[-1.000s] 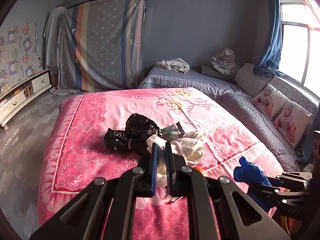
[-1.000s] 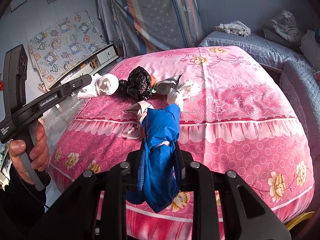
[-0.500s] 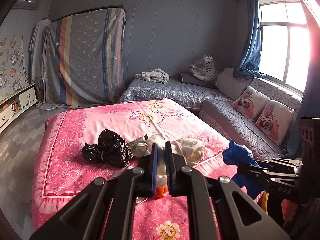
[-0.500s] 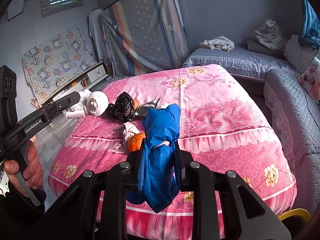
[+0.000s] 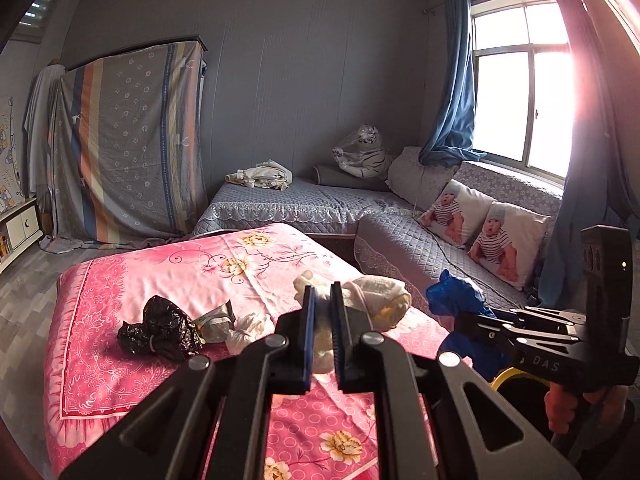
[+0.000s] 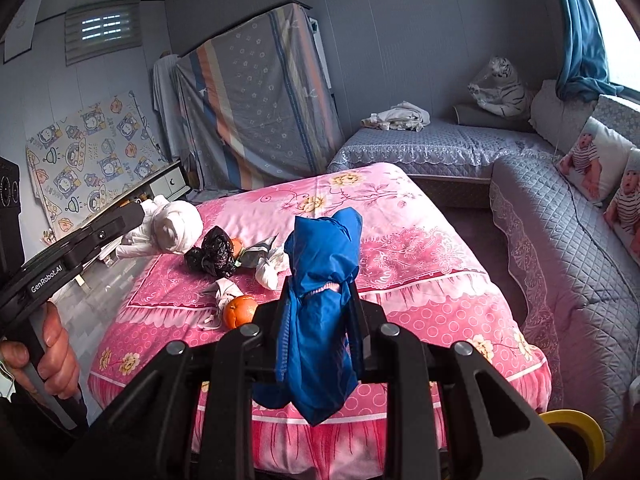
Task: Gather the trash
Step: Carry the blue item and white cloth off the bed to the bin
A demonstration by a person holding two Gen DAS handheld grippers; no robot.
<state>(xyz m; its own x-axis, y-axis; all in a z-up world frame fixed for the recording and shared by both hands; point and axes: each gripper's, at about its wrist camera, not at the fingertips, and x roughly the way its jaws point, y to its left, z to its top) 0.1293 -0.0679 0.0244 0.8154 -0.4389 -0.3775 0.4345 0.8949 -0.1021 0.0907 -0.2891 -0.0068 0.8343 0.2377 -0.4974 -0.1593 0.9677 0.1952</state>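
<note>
My left gripper (image 5: 322, 300) is shut on a white knotted bag (image 5: 376, 300), held above the pink bed (image 5: 160, 272); the bag also shows in the right wrist view (image 6: 176, 224). My right gripper (image 6: 320, 292) is shut on a blue bag (image 6: 320, 280), held off the bed's near edge; the blue bag also shows in the left wrist view (image 5: 456, 300). On the bed lie a black bag (image 6: 212, 254), a grey wrapper (image 6: 256, 254), small white bags (image 6: 272, 268) and an orange (image 6: 239, 311).
A yellow bin rim (image 6: 576, 428) shows at the lower right, beside the bed's corner. A grey quilted sofa (image 6: 560, 232) with baby-print pillows runs along the right. A covered wardrobe (image 6: 256, 108) stands at the back, a low cabinet (image 6: 168, 184) at the left.
Both grippers have pulled back from the bed and risen with their bags. The trash pile now lies further away, and an orange has come into view near the bed's edge.
</note>
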